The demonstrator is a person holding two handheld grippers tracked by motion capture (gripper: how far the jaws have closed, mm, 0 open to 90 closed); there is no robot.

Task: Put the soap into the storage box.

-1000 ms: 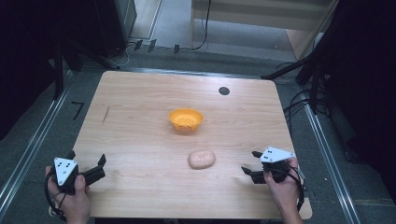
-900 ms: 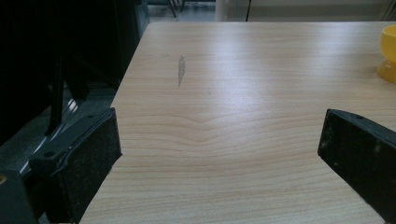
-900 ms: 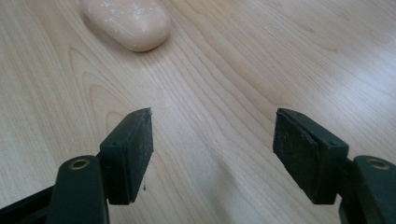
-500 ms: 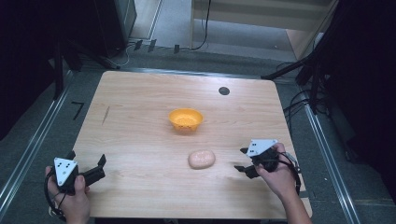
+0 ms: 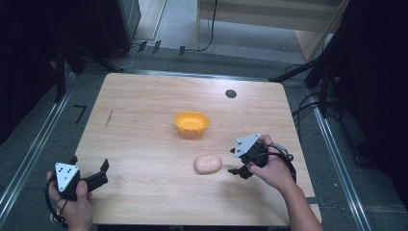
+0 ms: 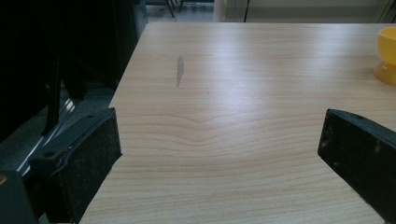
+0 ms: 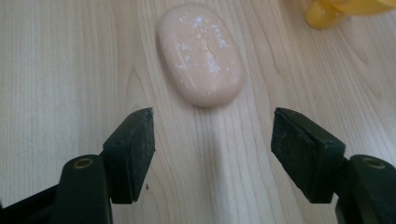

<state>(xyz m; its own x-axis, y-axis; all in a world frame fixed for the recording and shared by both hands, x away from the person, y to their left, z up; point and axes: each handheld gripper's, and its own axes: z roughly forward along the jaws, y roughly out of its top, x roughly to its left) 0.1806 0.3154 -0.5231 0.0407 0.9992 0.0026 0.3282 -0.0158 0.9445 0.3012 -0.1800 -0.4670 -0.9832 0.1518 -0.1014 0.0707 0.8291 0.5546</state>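
Note:
A pale pink oval lump (image 5: 208,164) lies on the wooden table (image 5: 144,96), in front of a small orange bowl (image 5: 191,122). My right gripper (image 5: 234,161) hovers just right of the lump and points at it. In the right gripper view its jaws (image 7: 212,140) stand apart with bare wood between them, having just been opening; the lump (image 7: 201,53) lies a short way ahead and the bowl (image 7: 345,11) sits at the top right corner. My left gripper (image 5: 88,162) rests at the table's near left corner, open and holding nothing (image 6: 219,154). The bowl (image 6: 387,56) shows at that view's right edge.
A black round spot (image 5: 231,94) marks the far right of the tabletop. A dark streak (image 5: 109,118) lies on the wood at the left. Metal rails, cables and dark stands surround the table on the floor.
The right hand has moved left and slightly away from the table's front right corner, up to the pink lump. The left hand has stayed put.

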